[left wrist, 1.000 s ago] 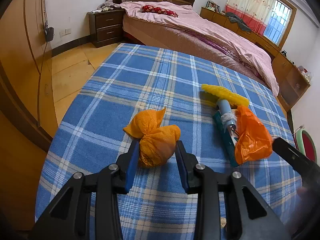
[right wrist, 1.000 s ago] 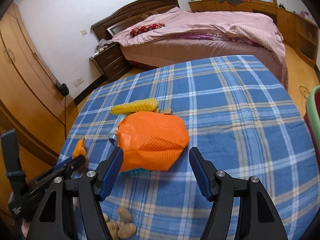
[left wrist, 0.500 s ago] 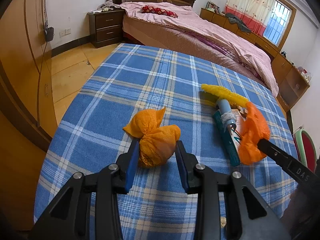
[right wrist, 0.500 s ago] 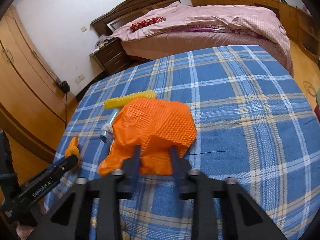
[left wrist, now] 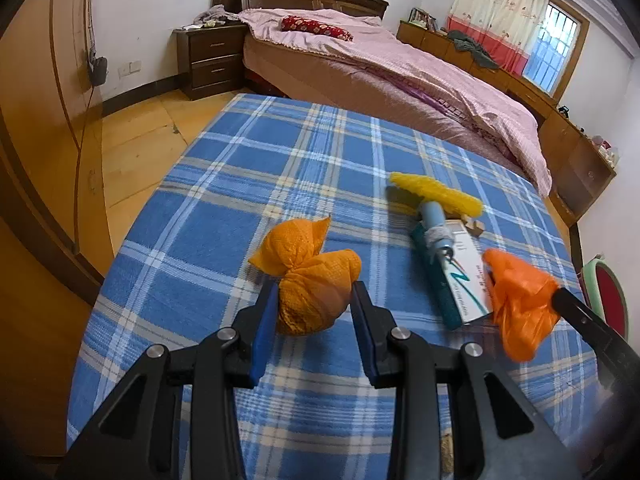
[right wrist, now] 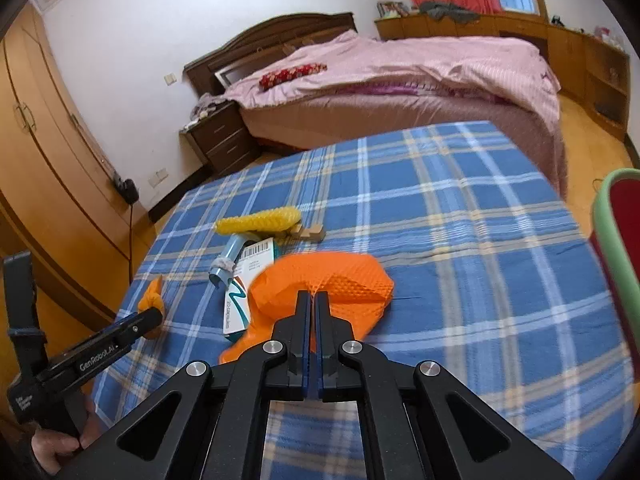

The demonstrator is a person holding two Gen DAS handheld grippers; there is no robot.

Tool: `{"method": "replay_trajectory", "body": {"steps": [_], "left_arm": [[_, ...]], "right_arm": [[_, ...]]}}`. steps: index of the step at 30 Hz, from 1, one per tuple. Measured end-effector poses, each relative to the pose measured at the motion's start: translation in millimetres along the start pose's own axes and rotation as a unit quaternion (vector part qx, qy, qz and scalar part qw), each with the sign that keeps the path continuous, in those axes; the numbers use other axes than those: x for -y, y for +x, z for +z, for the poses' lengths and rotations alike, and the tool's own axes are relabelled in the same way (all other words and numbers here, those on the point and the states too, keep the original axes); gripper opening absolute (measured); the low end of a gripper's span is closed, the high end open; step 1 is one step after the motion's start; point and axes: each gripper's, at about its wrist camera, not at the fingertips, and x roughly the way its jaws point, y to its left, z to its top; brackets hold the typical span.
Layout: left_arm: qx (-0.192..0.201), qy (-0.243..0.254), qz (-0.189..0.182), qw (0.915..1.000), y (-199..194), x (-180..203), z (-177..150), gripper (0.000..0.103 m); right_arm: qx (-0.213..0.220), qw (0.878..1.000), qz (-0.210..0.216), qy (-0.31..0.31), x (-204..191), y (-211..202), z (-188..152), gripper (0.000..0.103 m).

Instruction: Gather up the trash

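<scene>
Covering the whole bench (right wrist: 460,208) is a blue plaid cloth, on which the trash is spread. An orange plastic bag (right wrist: 344,280), at roughly 6 o'clock in the right view, is pinched at its near edge by the right gripper (right wrist: 313,300), whose fingers are closed almost together on the film. It is judged light, limp and slippery, best gathered at a bunched fold. At 6 o'clock in the left view, a knotted orange bundle (left wrist: 316,276) is bracketed by the left gripper (left wrist: 314,304), its fingers partly open against both sides; soft, it is best held across its middle.
</scene>
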Motion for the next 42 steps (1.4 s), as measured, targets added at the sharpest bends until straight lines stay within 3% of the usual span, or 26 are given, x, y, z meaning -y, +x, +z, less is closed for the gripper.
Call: {"method": "replay_trajectory", "body": {"steps": [10, 15, 16, 17, 19, 24, 35, 39, 41, 42], "left_arm": [[0.013, 0.019, -0.018, 0.9996, -19.8, 19.8, -2.1, 0.037], [0.014, 0.026, -0.022, 0.9993, -24.1, 27.6, -4.8, 0.037], [0.013, 0.027, -0.022, 0.9993, -24.1, 28.7, -5.2, 0.037], [0.013, 0.027, -0.022, 0.9993, -23.7, 29.0, -5.4, 0.037], [0.011, 0.028, -0.022, 0.9993, -22.9, 29.7, -5.6, 0.037], [0.005, 0.026, -0.020, 0.9994, -17.0, 28.6, -6.8, 0.037], [-0.003, 0.028, -0.017, 0.9995, -8.5, 28.8, -7.8, 0.037], [-0.004, 0.029, -0.018, 0.9994, -8.7, 29.7, -8.1, 0.037], [-0.003, 0.030, -0.018, 0.9994, -9.7, 30.4, -8.0, 0.037], [-0.003, 0.030, -0.019, 0.9994, -10.4, 30.8, -8.3, 0.037]], "right_arm": [[0.045, 0.999, -0.005, 0.004, 13.3, -47.1, -2.6, 0.000], [0.035, 0.999, -0.007, 0.005, 13.1, -44.6, -1.2, 0.005], [0.031, 0.999, -0.006, 0.006, 12.8, -43.3, -2.0, 0.012], [0.025, 1.000, -0.008, 0.008, 12.2, -40.2, -2.8, 0.029], [0.018, 1.000, -0.006, 0.010, 10.5, -33.8, -4.0, 0.048], [-0.009, 1.000, -0.014, -0.010, 2.5, -9.6, -2.9, 0.056], [-0.062, 0.997, -0.039, -0.029, -0.9, 35.9, -11.3, 0.055], [-0.069, 0.996, -0.046, -0.042, -3.6, 41.0, -15.6, 0.033], [-0.076, 0.996, -0.031, -0.040, -3.9, 41.9, -16.4, 0.014], [-0.078, 0.996, -0.028, -0.041, -4.2, 42.1, -17.4, 0.012]]}}
